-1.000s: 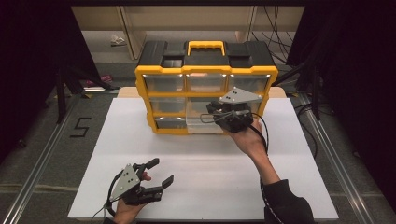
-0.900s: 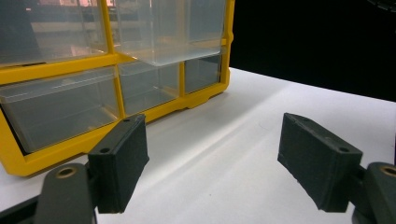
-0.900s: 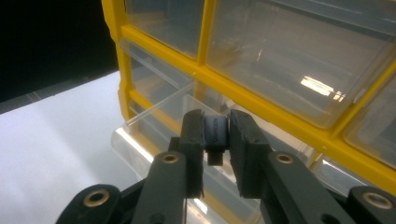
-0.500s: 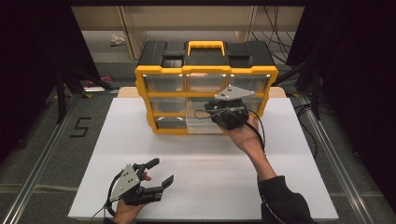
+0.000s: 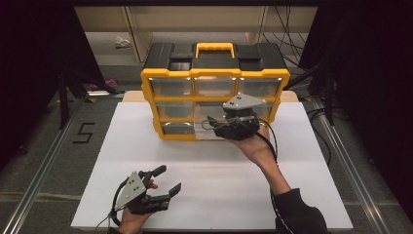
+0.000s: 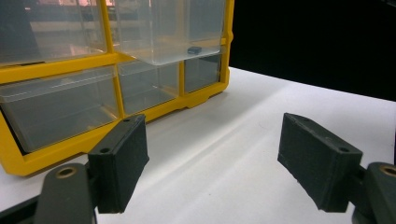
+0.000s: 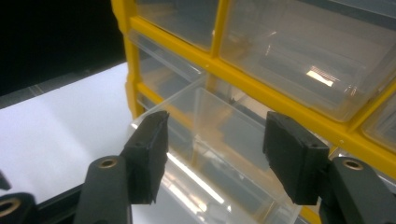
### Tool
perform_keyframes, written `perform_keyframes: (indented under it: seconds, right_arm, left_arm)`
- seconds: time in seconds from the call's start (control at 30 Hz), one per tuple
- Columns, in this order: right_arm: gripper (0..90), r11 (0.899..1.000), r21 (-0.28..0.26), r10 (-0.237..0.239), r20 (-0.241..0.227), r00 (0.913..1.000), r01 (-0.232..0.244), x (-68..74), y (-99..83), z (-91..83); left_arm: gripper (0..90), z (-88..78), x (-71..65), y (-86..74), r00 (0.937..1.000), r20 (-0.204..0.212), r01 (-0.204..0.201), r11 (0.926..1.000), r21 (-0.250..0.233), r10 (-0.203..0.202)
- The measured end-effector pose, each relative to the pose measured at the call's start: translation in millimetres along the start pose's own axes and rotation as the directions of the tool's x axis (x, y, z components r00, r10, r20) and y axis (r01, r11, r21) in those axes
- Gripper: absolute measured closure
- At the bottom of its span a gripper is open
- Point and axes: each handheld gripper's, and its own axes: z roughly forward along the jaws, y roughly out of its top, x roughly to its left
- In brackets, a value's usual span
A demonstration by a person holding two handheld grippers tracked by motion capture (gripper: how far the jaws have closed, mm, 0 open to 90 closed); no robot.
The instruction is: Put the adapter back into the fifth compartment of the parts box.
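— What couldn't you make out on the organizer?

— The right gripper and its hand hid part of the middle and lower drawers. The small dark piece in the pulled-out clear drawer was too small to identify.

— Anything cut off?

— The person's forearms ran off the near edge, and the drawer's near corner left the right gripper view.

A black "5" on the grey floor, left of the table.

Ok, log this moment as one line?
right gripper: jaws just opened, off pulled-out clear drawer | left gripper: open, idle on table | organizer: upright
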Motion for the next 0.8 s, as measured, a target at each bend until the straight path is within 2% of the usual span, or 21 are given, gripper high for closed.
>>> perform_keyframes:
  seconds: [0.2,0.43,0.8]
  right_arm:
    - [38.2,1.0,-0.03,-0.007,-0.023,0.9997,0.007,8.2,-6.2,-12.1]
    - [37.4,0.996,-0.093,-0.011,-0.054,0.9985,0.006,20.6,-13.6,-29.8]
    - [36.8,0.993,-0.115,-0.022,-0.081,0.9965,0.013,32.3,-26.6,-38.3]
  left_arm:
    - [23.6,0.2,-0.1,0.0,1.0,0.0,0.0,1.0,0.0,0.0]
    - [23.6,0.0,-0.2,-0.1,1.0,0.0,-0.002,1.0,0.001,0.002]
    - [23.6,0.0,-0.3,-0.2,1.0,-0.001,-0.003,1.0,0.002,0.003]
